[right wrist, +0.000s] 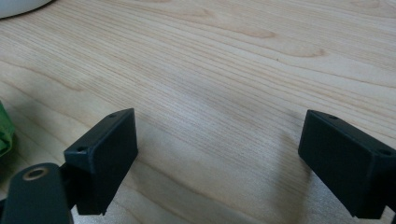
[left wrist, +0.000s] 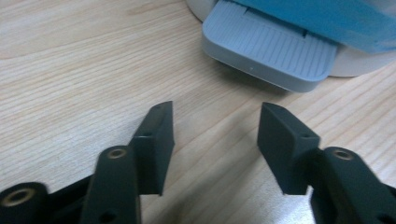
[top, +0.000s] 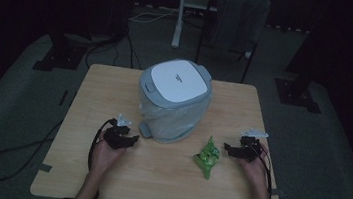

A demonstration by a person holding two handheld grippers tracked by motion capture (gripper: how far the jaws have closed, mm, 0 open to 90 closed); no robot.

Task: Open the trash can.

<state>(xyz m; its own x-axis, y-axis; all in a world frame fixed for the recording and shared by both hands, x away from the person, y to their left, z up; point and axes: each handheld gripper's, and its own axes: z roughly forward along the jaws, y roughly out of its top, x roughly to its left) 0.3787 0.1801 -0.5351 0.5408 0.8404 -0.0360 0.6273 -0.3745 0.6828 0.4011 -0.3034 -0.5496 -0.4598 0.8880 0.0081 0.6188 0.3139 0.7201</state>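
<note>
A small pedal bin [top: 174, 101] with a white-and-grey lid and a clear liner stands in the middle of the wooden table [top: 105, 91]. Its grey foot pedal [left wrist: 271, 51] lies just ahead of my left gripper [left wrist: 215, 140], whose jaws stand open over bare wood. In the high view the left gripper [top: 132, 139] rests left of the bin. A crumpled green wrapper [top: 207, 157] lies right of the bin's front. My right gripper [top: 227, 148] sits just right of it, open and empty [right wrist: 219, 154]; a green edge of the wrapper [right wrist: 3, 133] shows at the far left.
The room around the table is dark. Behind the table stand a chair with a grey garment [top: 239, 21] and a white stand [top: 178, 19]. Cables [top: 12, 156] trail off the table's left side to the floor.
</note>
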